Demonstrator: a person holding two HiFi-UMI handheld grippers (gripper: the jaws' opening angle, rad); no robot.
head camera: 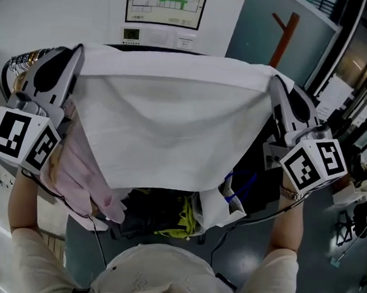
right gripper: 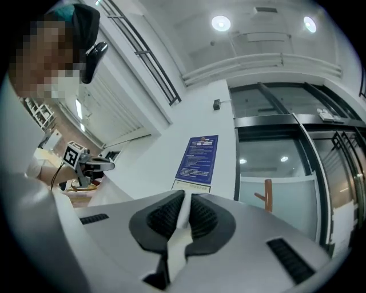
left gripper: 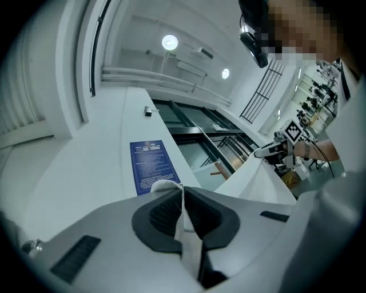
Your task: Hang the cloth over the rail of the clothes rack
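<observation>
White cloth: top corners pinched by left gripper and right gripper. Risks: thin-edge grip slips and corner drops; rail hidden behind cloth, drape likely misjudged.

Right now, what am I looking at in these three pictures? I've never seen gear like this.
No robot here: a person holds a two-jaw tool in each hand. The head view comes from a camera on the person's head; the two gripper views come from cameras riding on each tool, looking along its jaws. The left gripper and right gripper each pinch a top corner of a white cloth, stretched between them. No table shows; a pink garment hangs behind the cloth.
</observation>
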